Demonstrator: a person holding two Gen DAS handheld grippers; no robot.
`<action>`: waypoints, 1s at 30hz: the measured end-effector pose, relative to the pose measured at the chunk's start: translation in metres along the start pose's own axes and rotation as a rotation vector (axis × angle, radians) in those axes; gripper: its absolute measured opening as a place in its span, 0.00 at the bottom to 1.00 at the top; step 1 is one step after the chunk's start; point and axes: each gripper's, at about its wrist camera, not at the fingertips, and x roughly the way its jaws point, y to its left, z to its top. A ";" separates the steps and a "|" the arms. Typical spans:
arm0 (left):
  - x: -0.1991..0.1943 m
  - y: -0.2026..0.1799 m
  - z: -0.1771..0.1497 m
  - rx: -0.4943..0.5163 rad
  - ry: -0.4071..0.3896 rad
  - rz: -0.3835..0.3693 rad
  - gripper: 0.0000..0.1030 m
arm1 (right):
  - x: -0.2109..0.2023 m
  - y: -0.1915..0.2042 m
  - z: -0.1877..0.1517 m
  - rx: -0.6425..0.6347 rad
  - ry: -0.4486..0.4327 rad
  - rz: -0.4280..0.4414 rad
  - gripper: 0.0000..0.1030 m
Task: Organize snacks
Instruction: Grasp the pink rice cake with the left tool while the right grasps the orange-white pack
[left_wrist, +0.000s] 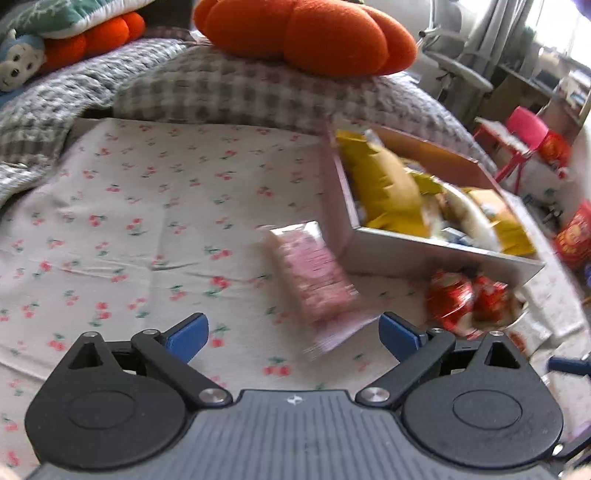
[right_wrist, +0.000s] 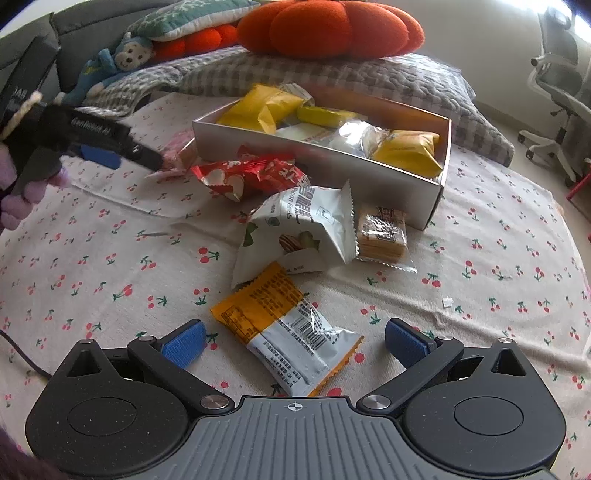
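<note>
Cherry-printed cloth (right_wrist: 110, 258) is covering the bed, wrinkled and soft, with a waffle-textured checked blanket (right_wrist: 332, 77) and a plump orange pumpkin cushion (right_wrist: 328, 27) lying behind. On it a shallow silver cardboard box (right_wrist: 325, 158) is holding crinkly yellow and white snack packets. The left gripper (left_wrist: 293, 334) is hovering with its blue ribbed pads spread wide, a pink wrapped packet (left_wrist: 310, 273) lying just ahead between them, beside the box wall. The right gripper (right_wrist: 293, 341) is gaping equally wide over an orange-and-silver foil packet (right_wrist: 288, 332), which is lying flat between its fingers, near a white nut pouch (right_wrist: 295, 229).
</note>
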 end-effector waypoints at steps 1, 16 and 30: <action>0.003 -0.003 0.001 -0.010 -0.003 -0.004 0.95 | 0.000 0.000 0.000 -0.003 -0.001 -0.002 1.00; 0.020 -0.017 0.010 -0.038 -0.002 0.115 0.41 | -0.005 0.004 0.005 -0.002 -0.018 0.026 0.60; 0.001 -0.013 0.008 -0.059 0.001 0.064 0.29 | -0.009 0.012 0.011 -0.011 0.014 0.052 0.38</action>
